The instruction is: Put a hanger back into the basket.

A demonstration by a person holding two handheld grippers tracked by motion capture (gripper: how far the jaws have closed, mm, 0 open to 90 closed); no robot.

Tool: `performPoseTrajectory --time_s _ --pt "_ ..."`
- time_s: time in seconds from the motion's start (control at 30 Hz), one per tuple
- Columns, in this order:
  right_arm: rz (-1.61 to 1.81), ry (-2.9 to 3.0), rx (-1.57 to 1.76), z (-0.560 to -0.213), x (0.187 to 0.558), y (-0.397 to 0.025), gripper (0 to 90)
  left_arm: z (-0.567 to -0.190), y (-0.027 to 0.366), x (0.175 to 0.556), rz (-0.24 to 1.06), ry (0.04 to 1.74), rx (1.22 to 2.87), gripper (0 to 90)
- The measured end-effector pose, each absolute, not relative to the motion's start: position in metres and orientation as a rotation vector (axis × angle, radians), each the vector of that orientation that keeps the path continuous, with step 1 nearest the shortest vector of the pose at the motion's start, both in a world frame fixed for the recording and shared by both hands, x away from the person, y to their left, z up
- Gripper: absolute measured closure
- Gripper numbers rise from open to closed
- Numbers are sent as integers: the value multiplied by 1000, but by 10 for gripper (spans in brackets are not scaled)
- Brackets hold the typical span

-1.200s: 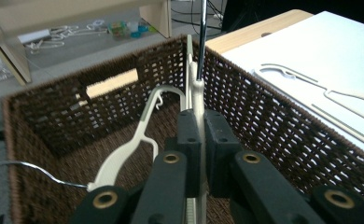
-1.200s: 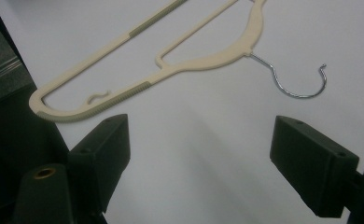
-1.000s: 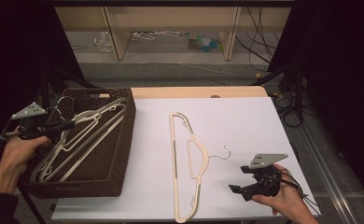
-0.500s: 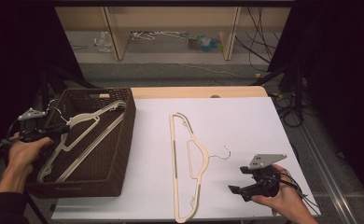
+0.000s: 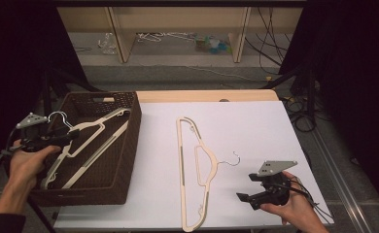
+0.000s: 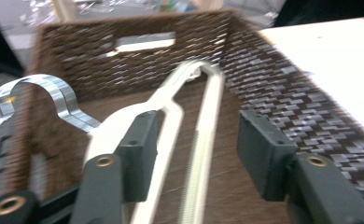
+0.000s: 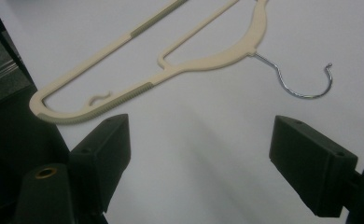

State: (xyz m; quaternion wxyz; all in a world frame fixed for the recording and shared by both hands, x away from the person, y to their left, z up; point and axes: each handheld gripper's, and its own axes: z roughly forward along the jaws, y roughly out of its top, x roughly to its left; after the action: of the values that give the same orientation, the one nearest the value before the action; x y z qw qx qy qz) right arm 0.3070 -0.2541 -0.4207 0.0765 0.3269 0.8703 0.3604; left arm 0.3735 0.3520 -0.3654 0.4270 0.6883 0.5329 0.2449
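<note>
A cream hanger [image 5: 98, 121] with a metal hook lies slanted inside the brown wicker basket [image 5: 132, 141] at the left. My left gripper [image 5: 69, 137] hovers open over the basket's left side. In the left gripper view its jaws [image 6: 203, 140] stand wide apart, the left one over the neck of that hanger [image 6: 173, 93]; nothing is clamped. A second cream hanger [image 5: 183, 165] lies flat on the white table, its hook pointing right. My right gripper [image 5: 246, 187] rests open just right of it, near the front edge. The right gripper view has this hanger [image 7: 208, 60] beyond the spread jaws [image 7: 199, 158].
The white tabletop [image 5: 255, 121] extends to the right of the basket wall [image 6: 264, 65]. A low wooden shelf [image 5: 178, 29] with clutter stands behind the table. Cables [image 5: 299, 111] hang off the right edge.
The hanger in the basket has shifted and settled lower against the left side. My left gripper dipped, then came back up by the rim. The right gripper has stayed put.
</note>
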Motion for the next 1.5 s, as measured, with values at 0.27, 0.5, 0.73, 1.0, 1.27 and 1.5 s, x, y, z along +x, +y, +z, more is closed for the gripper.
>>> performPoseTrajectory --time_s 0.27,0.5,0.73,1.0,1.27,1.5 --pt "1084 2544 1075 -426 303 -244 212 -354 292 338 564 1137 1738 369" --pt "1090 2522 1113 -429 302 -240 211 -356 237 311 519 993 1799 333" --pt "1098 2478 1138 -437 302 -240 207 -378 185 293 454 857 1883 275" --pt "1073 2475 1144 -437 299 -237 202 -406 163 284 424 810 1952 217" --pt "1031 2485 1162 -439 301 -227 200 -415 162 273 429 804 1929 197" --pt "967 2508 1153 -447 305 -198 204 -418 158 269 446 772 1952 194"
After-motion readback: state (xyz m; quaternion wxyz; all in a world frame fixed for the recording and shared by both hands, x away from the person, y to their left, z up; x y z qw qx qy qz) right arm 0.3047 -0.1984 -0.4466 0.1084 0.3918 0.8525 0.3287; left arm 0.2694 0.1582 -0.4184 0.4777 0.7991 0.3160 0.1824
